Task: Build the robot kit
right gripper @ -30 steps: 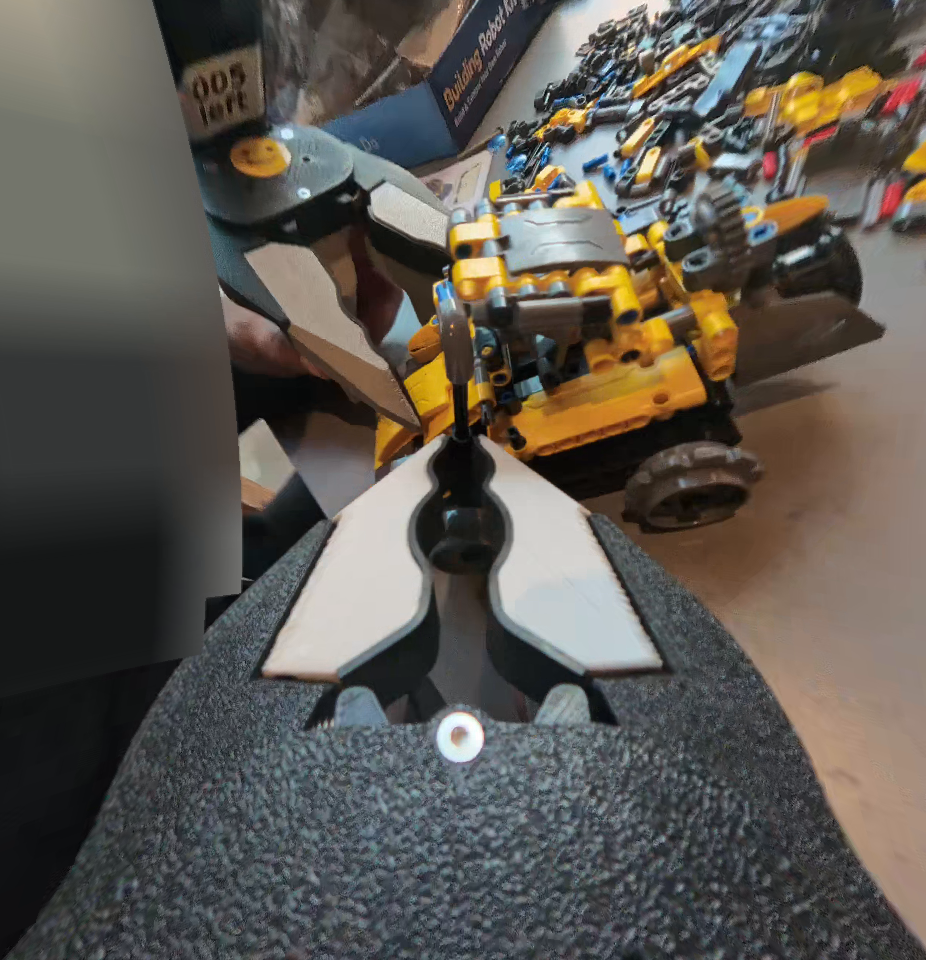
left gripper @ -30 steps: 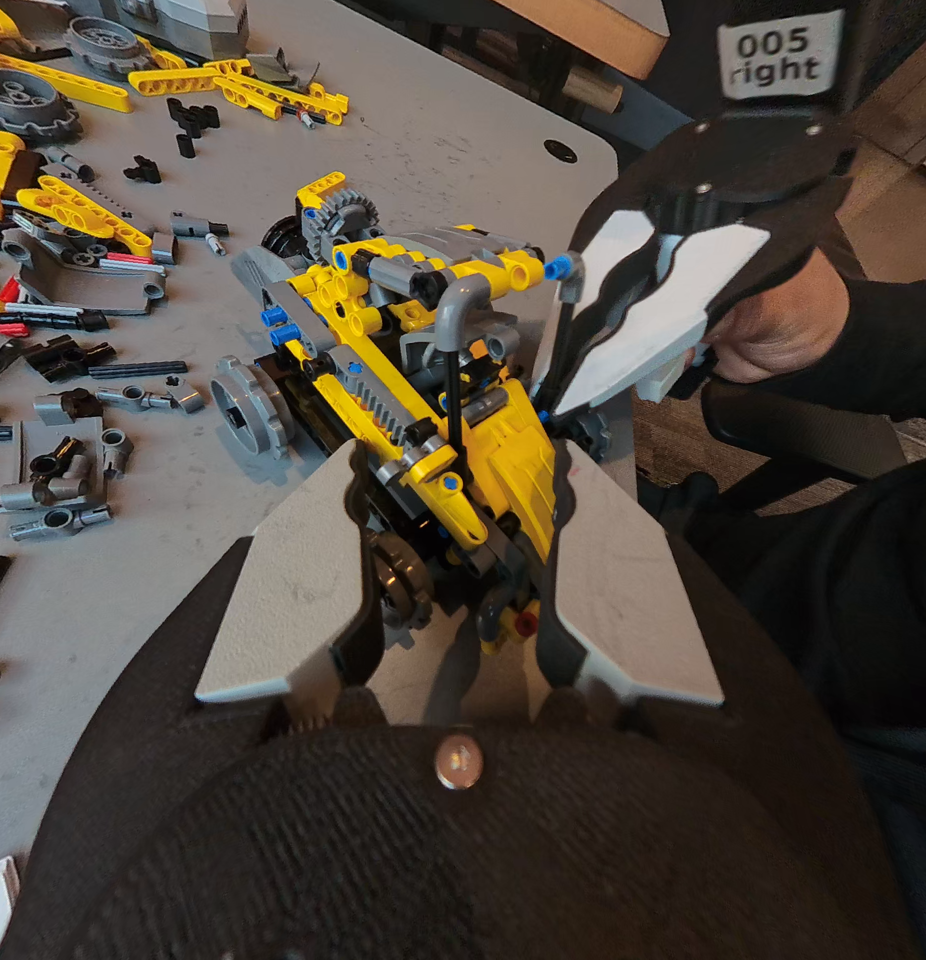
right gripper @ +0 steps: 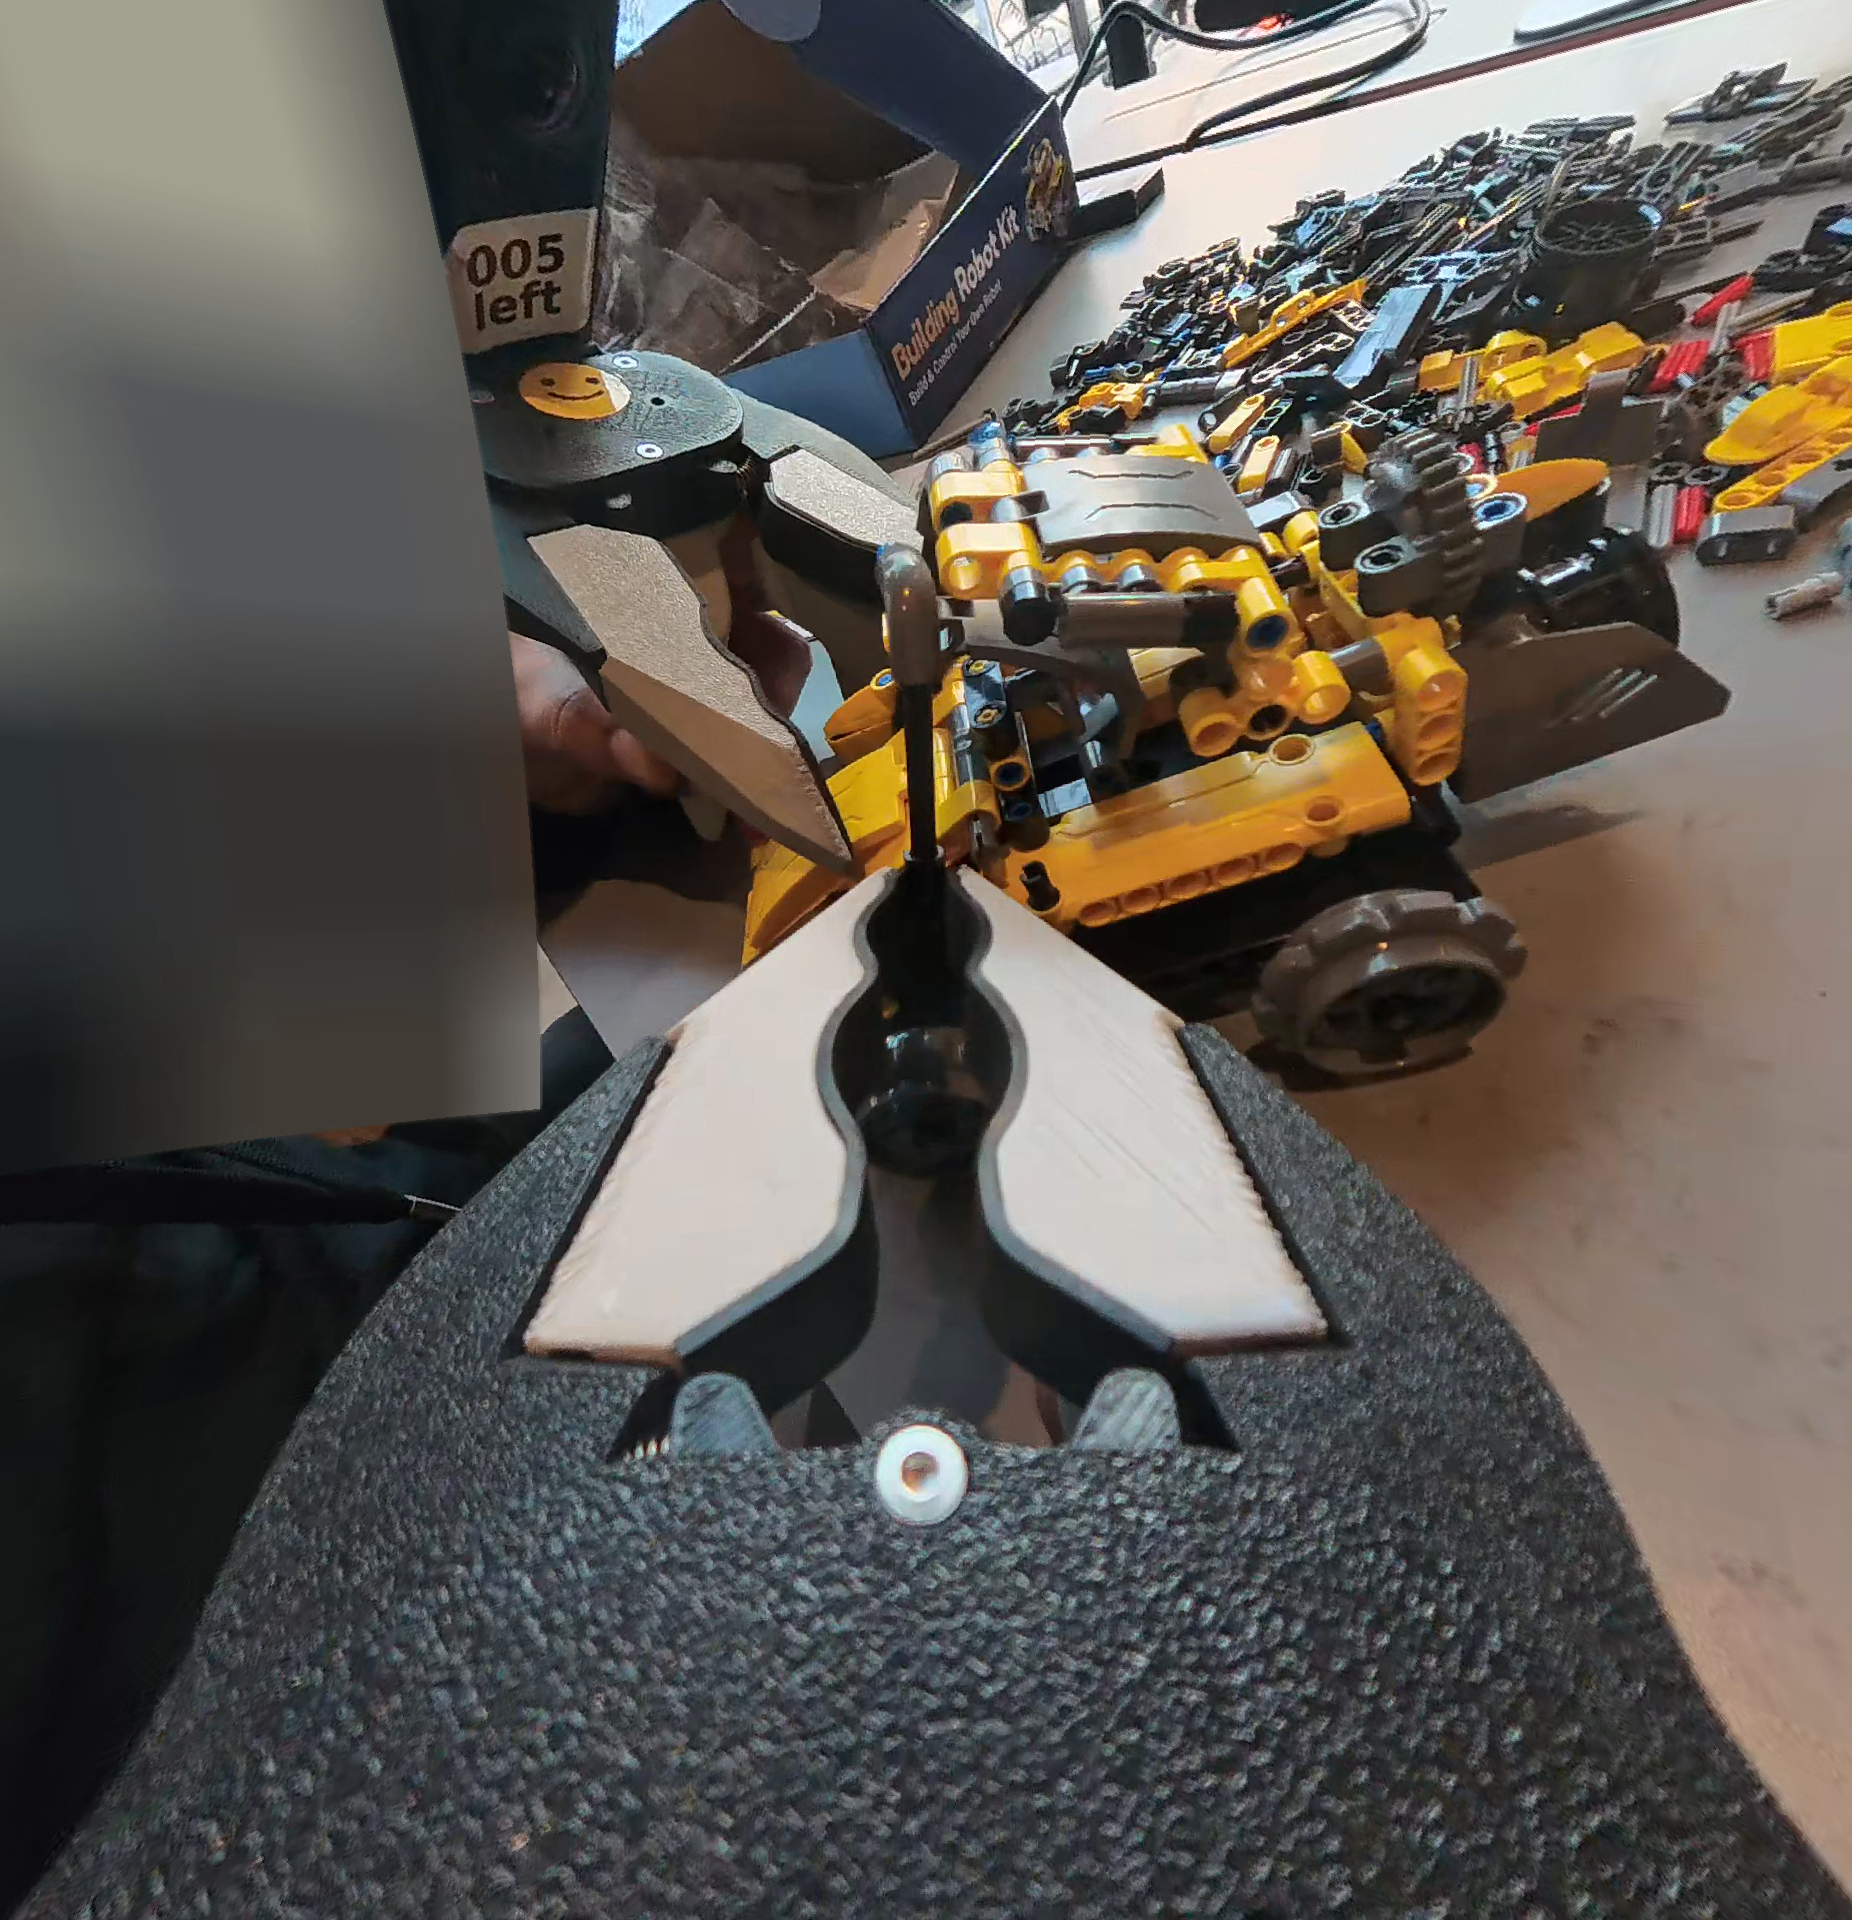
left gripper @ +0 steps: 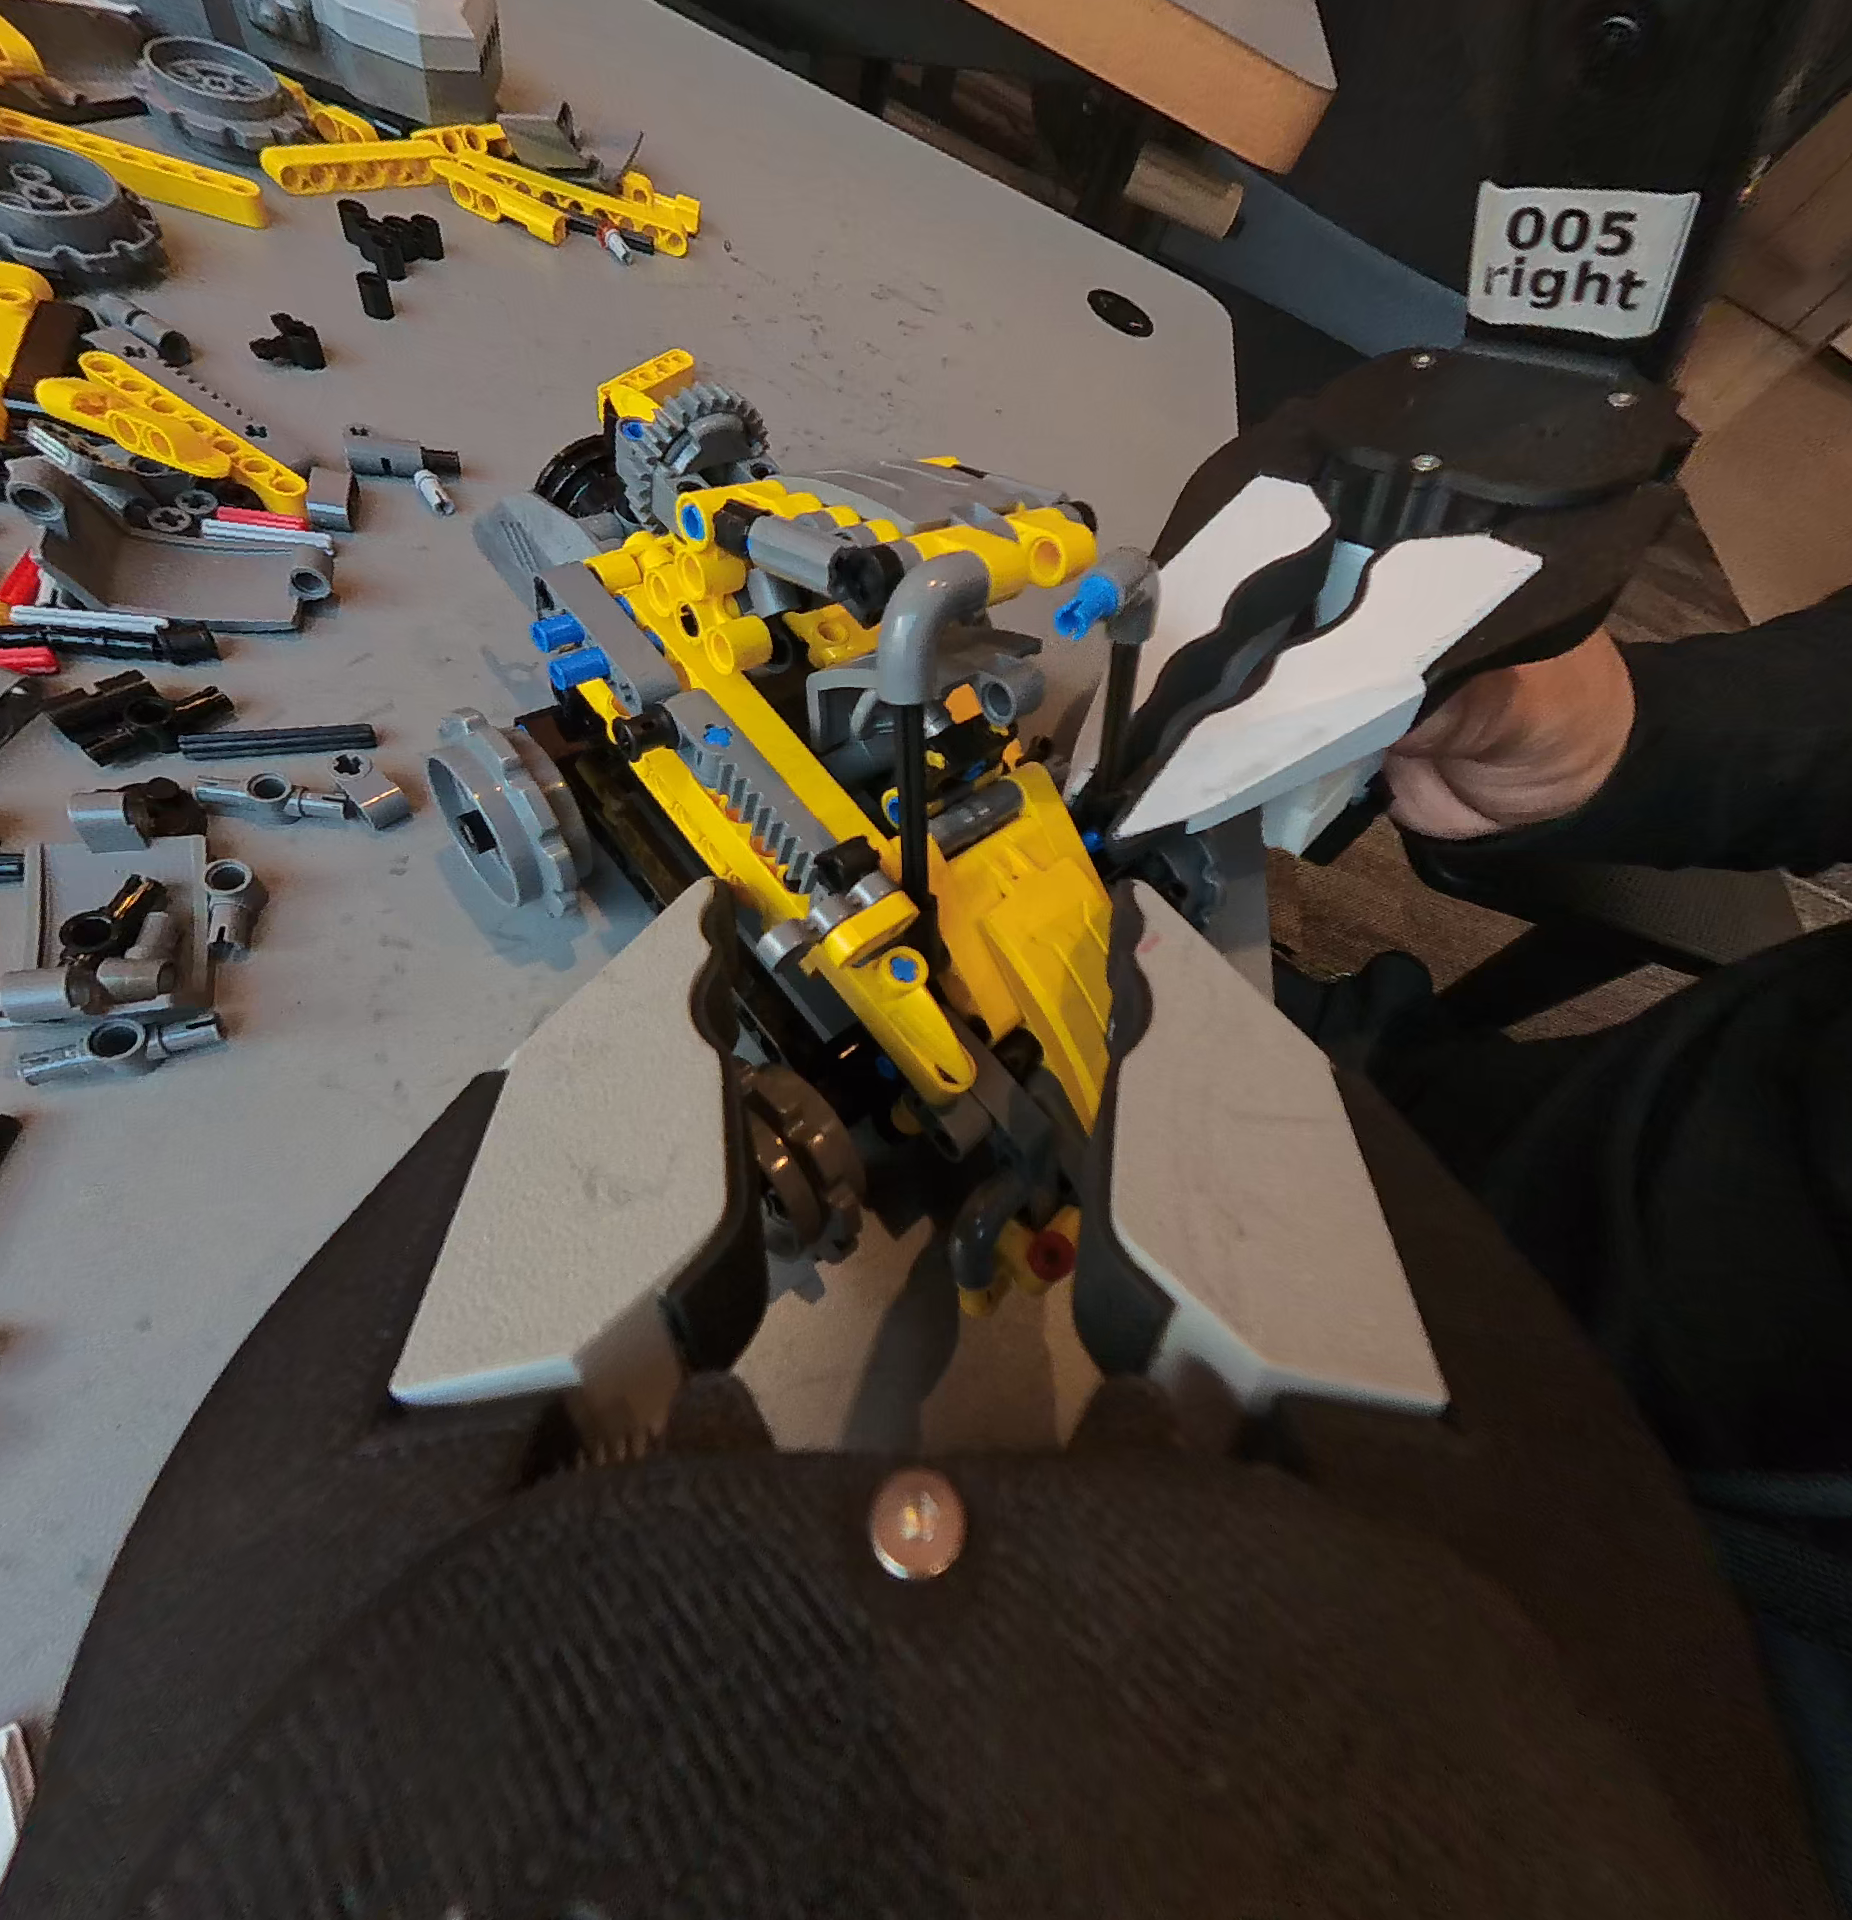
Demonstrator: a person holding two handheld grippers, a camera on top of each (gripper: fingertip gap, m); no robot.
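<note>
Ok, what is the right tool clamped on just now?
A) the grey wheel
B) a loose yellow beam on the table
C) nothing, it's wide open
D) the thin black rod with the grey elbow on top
D: the right tool is closed on the thin black rod standing at the yellow vehicle model's side.

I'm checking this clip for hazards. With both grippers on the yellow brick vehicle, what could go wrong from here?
1. The right gripper pinches only the thin black rod with the grey elbow on top; a sideways tug might bend it or pop it off.
2. The left gripper clamps the vehicle by its nose near the table edge; a slip could drop it.
3. Loose parts nearby could get swept.
</note>
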